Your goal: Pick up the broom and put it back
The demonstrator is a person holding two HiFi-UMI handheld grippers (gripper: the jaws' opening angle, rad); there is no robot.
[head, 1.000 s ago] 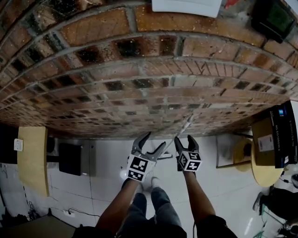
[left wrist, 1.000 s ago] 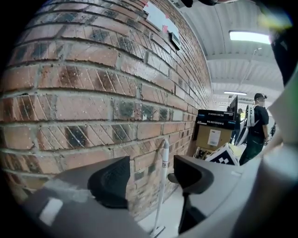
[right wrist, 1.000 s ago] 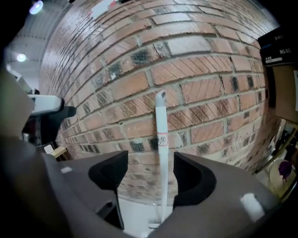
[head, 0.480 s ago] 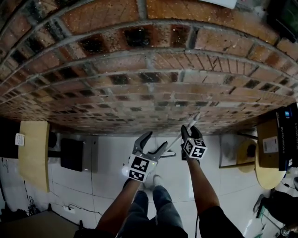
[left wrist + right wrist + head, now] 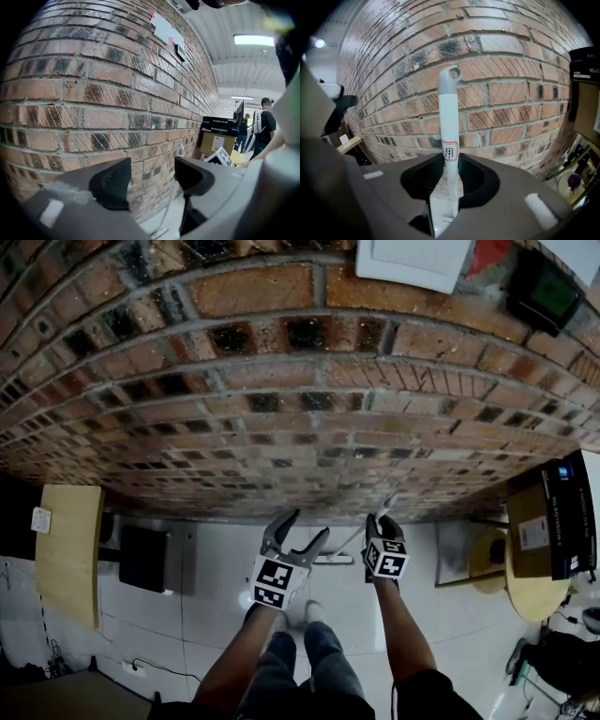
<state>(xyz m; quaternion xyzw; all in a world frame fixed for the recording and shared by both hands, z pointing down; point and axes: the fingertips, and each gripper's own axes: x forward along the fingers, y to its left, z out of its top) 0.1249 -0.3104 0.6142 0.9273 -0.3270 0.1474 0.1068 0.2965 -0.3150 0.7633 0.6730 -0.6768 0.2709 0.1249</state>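
Right tool (image 5: pixel 380 520) just closed on the broom (image 5: pixel 449 122), seemingly leaning against brick wall (image 5: pixel 281 381).

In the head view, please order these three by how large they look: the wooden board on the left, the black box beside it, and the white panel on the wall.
1. wooden board
2. white panel, though the frame's top edge cuts it off
3. black box
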